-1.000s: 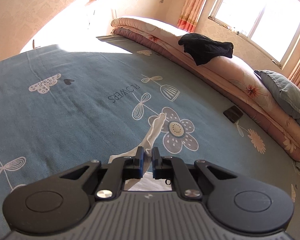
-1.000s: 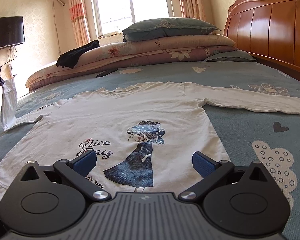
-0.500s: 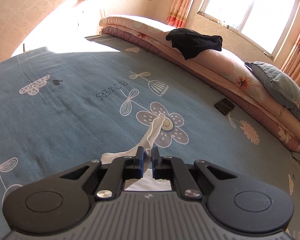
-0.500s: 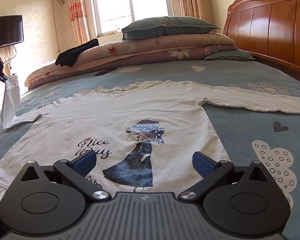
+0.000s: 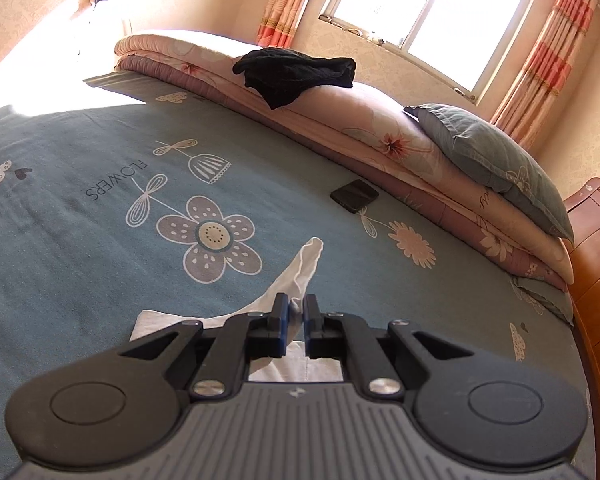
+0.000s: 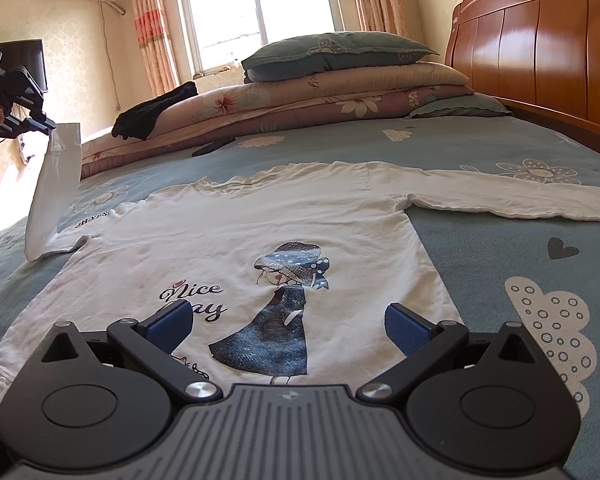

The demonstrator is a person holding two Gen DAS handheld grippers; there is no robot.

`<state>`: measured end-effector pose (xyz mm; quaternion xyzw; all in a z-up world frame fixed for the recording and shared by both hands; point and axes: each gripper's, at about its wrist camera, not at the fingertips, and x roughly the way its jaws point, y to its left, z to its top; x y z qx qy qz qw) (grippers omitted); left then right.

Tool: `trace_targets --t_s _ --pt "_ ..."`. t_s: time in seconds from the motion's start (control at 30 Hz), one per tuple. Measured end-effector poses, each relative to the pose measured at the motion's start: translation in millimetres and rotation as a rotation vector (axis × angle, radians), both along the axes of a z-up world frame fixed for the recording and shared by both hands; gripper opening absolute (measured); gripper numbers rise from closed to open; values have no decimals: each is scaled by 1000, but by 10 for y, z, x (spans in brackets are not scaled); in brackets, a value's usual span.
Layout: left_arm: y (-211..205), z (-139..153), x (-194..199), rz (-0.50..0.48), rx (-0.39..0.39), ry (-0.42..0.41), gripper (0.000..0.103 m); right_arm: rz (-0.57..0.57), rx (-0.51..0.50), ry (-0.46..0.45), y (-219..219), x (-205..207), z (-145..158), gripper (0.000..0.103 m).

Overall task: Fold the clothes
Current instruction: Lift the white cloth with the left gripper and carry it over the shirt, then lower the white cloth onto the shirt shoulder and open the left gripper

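**Trainee:** Where's the shirt right now?

**Operator:** The white long-sleeved shirt [image 6: 260,236] lies flat, print up, across the middle of the right wrist view on the blue-grey bedsheet [image 6: 500,152]. One sleeve stretches out to the right edge of the frame. The other sleeve [image 6: 54,184] is lifted off the bed at the far left, hanging from my left gripper [image 6: 40,126].

**Trainee:** So that one is holding on?

**Operator:** Yes. In the left wrist view its jaws are pressed nearly together, pinching the cuff end of the sleeve [image 5: 300,276], low centre of the frame. My right gripper [image 6: 290,322] has its jaws spread wide over the hem, at the bottom of its frame, with nothing between the blue pads [image 6: 404,328].

**Trainee:** How do you do this fold well?

**Operator:** I judge the step in hand to be carrying the sleeve across the body. I would keep the pinch firm, hold the sleeve high enough that it doesn't drag the shoulder along, and lay it straight across the chest above the printed figure. The right gripper could press the hem to stop the body creeping. The black phone-like slab [image 5: 355,195] and the dark garment [image 5: 296,74] on the folded quilts [image 5: 400,148], in the upper half of the left wrist view, are well apart from the shirt, so I ignore them.
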<state>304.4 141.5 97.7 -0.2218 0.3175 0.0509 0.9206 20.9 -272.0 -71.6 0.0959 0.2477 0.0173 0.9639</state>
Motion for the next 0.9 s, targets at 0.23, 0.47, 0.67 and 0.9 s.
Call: trace_targets --t_s 0.23,0.47,0.67,0.9 --pt "-490 -35 157 -94 -31 -3 5 -4 34 -3 -45 -3 12 103" --pt "-1009 -72 290 -189 -45 7 5 -2 51 -7 -71 -13 17 103" --pt "-1461 -166 371 -261 -45 29 5 0 73 -15 -103 -31 31 103" --pt "-2020 -348 474 -343 -55 66 5 3 90 -12 -125 -40 42 103"
